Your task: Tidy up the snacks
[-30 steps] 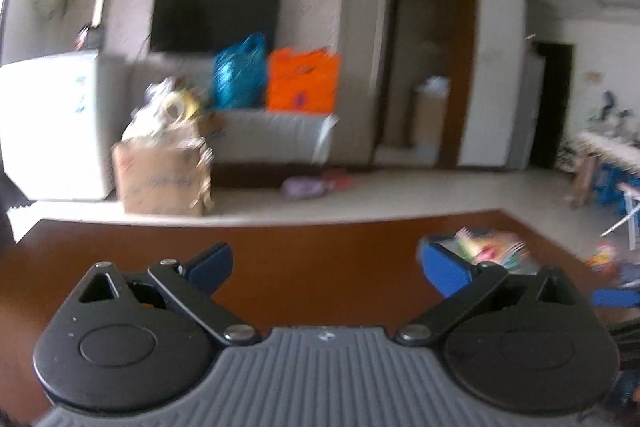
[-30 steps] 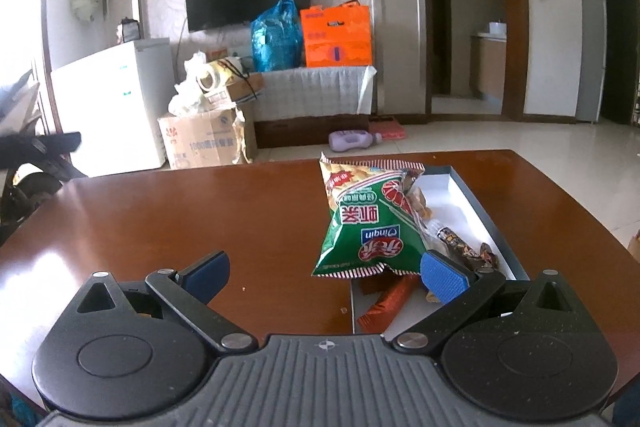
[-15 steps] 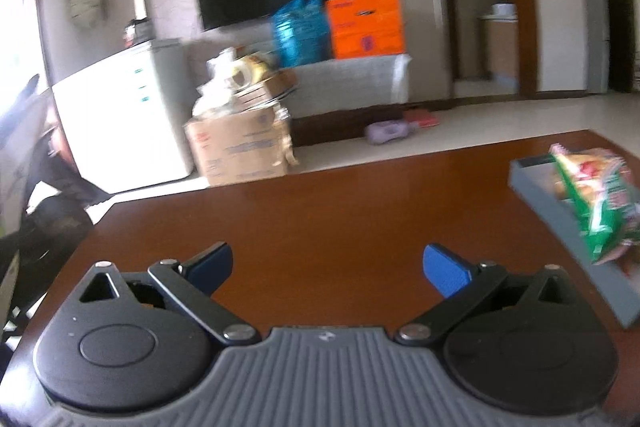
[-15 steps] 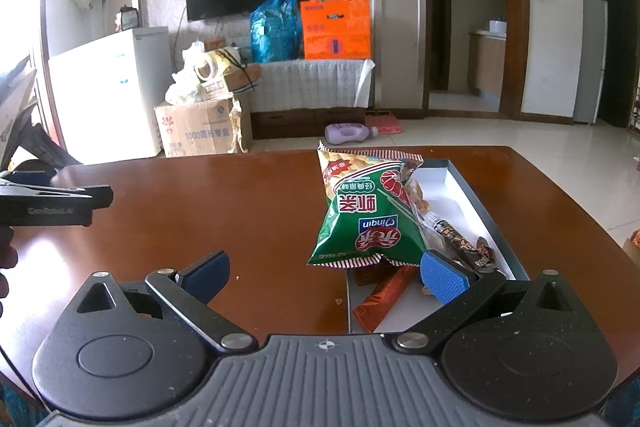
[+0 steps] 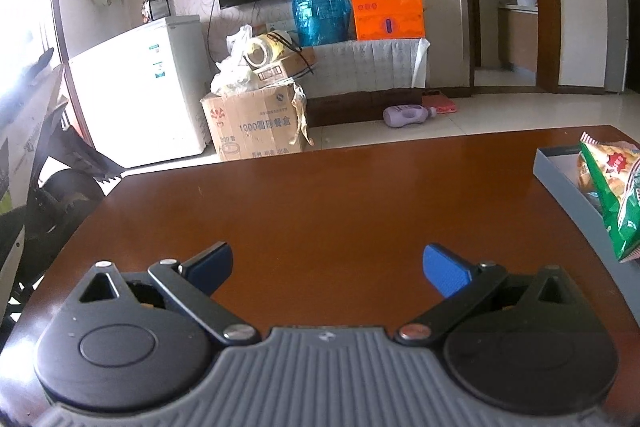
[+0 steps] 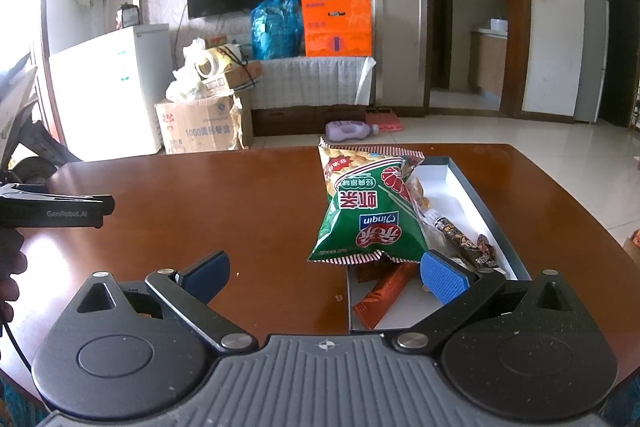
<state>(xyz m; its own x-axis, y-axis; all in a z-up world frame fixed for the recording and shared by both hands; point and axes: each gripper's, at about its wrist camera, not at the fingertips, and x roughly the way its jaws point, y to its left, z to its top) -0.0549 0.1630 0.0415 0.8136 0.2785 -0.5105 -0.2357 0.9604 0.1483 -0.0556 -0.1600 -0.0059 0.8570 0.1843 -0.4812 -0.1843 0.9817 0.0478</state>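
We hold the right gripper [image 6: 324, 269] low over the glossy reddish-brown wooden table [image 6: 240, 211], its blue-padded fingers [image 6: 442, 277] spread wide and empty. At our one o'clock lies the shallow grey cardboard tray with a white floor [image 6: 486, 211]. The green puffed snack bag [image 6: 366, 211] slumps across its left wall, half out, likely because it is too bulky to lie flat. An orange wrapped bar [image 6: 384, 295] and dark wrapped sweets [image 6: 460, 237] lie inside. The left gripper [image 5: 328, 265] is equally wide open and empty over bare wood, the tray at its three o'clock, seemingly kept clear.
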